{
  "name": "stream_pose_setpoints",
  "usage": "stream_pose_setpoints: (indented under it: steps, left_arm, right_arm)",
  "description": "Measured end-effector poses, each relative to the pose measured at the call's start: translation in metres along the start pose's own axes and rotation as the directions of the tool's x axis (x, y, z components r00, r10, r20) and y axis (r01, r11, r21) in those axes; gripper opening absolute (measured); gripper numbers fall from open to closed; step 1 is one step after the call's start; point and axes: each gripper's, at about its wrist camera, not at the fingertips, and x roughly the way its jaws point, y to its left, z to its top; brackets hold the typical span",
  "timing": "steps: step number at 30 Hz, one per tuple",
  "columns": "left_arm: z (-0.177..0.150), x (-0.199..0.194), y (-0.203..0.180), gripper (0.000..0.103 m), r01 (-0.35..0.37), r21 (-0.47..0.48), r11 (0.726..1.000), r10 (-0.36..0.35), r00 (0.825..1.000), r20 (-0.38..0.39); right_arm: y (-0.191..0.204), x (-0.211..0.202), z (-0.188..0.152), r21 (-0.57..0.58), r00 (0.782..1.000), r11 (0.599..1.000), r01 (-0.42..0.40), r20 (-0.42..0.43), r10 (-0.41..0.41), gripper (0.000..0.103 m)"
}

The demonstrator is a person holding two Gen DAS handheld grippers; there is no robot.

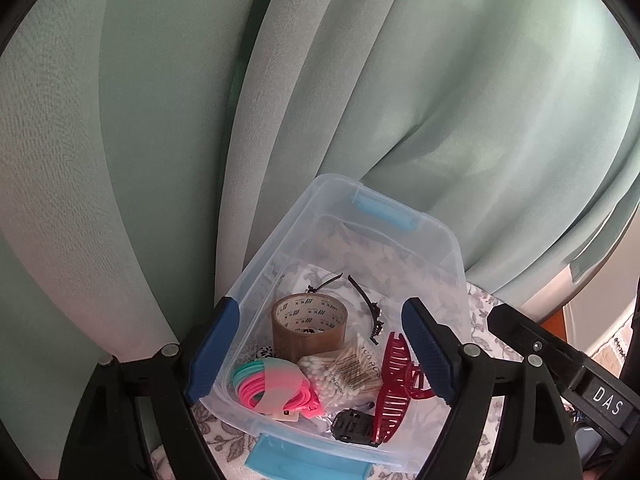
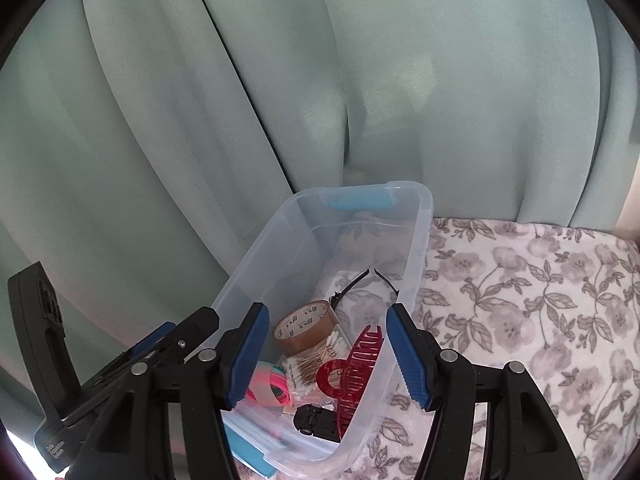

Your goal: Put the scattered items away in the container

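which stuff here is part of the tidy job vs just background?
Job:
- clear container
- tape roll
- red claw clip
- cotton swabs
- hair ties
- black hair clip
- black headband

Background:
- green curtain
- floral cloth

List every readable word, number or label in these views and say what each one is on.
"DAS": white letters on the black body of the right claw.
"100 PCS", partly legible: clear bag of cotton swabs.
"MADE IN CHINA": same bag.
Logo print inside the brown packing tape roll: too small to read.
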Motion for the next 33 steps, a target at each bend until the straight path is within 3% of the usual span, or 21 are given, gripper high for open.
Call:
stream_pose_setpoints:
  steps: [12,33]
  left_arm:
    - [-0.002,-0.025,-0.020,0.091,-0.019,0.055,0.998,0.016,0.999,0.045]
    - [-0.016,-0.071,-0.054,0.091,-0.029,0.143,0.989,0.018,0.997,0.080]
  right_arm:
    - [0.001,-0.024,-0.006,0.006,1.000,1.000,0.004,0.009,-0.004,0.065]
    - [0.007,-0.081,-0.026,-0.004,0.999,1.000,0.031,0.020,-0.031,0.072]
